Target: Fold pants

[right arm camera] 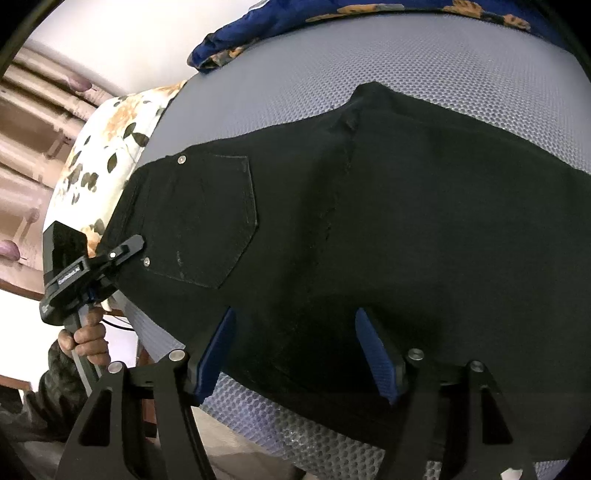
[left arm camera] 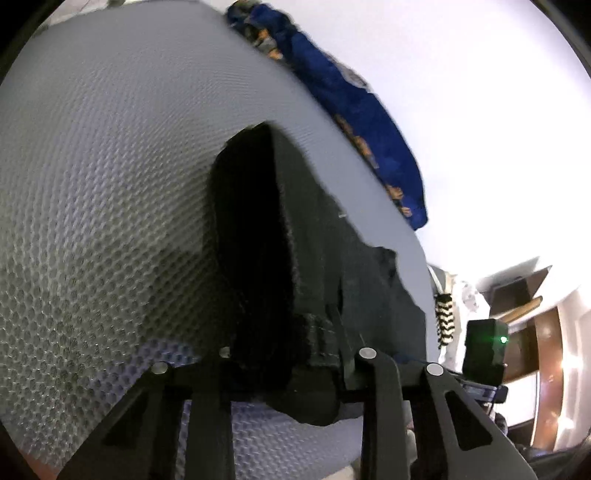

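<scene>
Both tongs work at the near edge of the black pants (right arm camera: 369, 221). Left gripper (left arm camera: 291, 373) is clamped on the waistband, a thick bunch of dark cloth wedged between its jaws and lifted into a tall fold that hides its pads. Right gripper (right arm camera: 295, 350) stands with its blue-padded fingers (right arm camera: 376, 354) apart, tips resting down on the cloth with fabric spanning the gap, nothing pinched.

Beneath everything lies the grey honeycomb-textured mattress (right arm camera: 443, 66), with a blue floral blanket (right arm camera: 280, 22) heaped along its far edge and a white flowered pillow (right arm camera: 110, 140) at the left end. Across the mattress the pants lie spread, seat side up, mostly flat with soft wrinkles, the crotch seam (right arm camera: 343, 155) running down the middle. One back pocket (right arm camera: 210, 221) shows pale stitching. Smallest are two metal rivets (right arm camera: 181, 159) at the pocket's corners.
</scene>
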A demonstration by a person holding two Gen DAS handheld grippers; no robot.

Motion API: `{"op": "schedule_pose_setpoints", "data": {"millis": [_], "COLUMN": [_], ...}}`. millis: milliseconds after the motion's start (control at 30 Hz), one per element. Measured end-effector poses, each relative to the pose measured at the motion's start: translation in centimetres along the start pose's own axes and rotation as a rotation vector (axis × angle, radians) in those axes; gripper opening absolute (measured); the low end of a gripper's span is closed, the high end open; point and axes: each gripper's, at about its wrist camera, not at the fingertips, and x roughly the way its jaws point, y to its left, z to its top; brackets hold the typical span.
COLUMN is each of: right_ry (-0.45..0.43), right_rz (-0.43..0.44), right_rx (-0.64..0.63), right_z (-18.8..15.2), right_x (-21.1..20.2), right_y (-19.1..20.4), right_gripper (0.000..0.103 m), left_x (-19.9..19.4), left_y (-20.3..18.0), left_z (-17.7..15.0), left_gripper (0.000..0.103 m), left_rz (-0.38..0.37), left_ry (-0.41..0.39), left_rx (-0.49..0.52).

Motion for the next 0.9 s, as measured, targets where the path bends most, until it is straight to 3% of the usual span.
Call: {"op": "schedule_pose_setpoints", "data": {"millis": [300, 567, 700, 900], "right_ry": [-0.148, -0.290, -0.321, -0.329], "right_rz": [0.002, -0.009, -0.002, 0.019], "right_rx": [0.076, 0.192, 0.242, 0.283], "right_z": [0.7, 0.3, -0.7, -1.3], "right_x": [-6.4, -12.9, -14.1, -13.9], "right_y": [-3.6, -9.6, -12.0, -13.9], "right_gripper": [0.066, 0.066, 0.066, 0.066], "left_x": [-0.6, 3.1, 5.3, 8.4], "left_y": [-10.2, -18.4, -20.6, -24.5], "left_z": [1.6, 1.3, 1.1, -0.1], "left_gripper": [0.027, 0.027, 0.027, 0.027], "left_rz": [-0.093, -0.160, -0.134, -0.025], "left_ry": [-0.040, -0.012, 0.005, 0.029], "left_rx": [0.164, 0.292, 0.317, 0.424]}}
